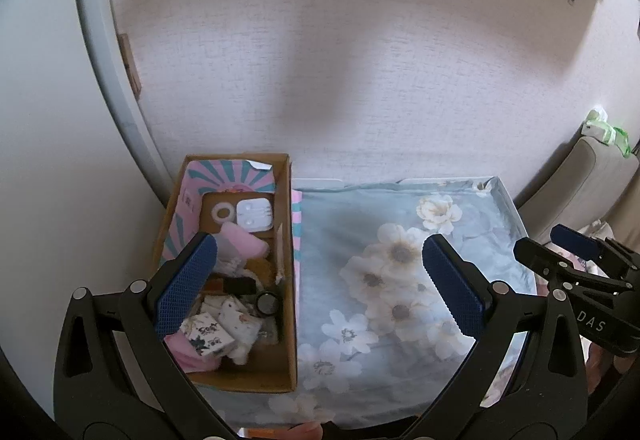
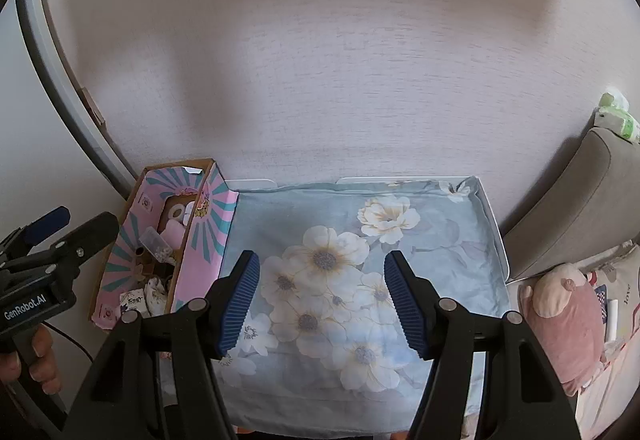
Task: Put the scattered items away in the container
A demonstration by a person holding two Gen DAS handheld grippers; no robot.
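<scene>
Left wrist view: both tools, left tool (image 1: 316,282) and right tool (image 2: 320,304), hang spread and empty; scattered items (image 1: 224,324) already fill the cardboard container (image 1: 290,272) at the table's (image 2: 494,240) left edge.

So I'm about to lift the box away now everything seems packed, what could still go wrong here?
1. The brown cardboard box with pink striped lining sits at the left edge of the table covered in pale blue flowered cloth; a nudge could tip it off.
2. It is heaped with loose small things, like the floral-print little boxes; tilting may spill them.
3. Both the left tool and right tool are open and empty, so nothing steadies the box.
</scene>
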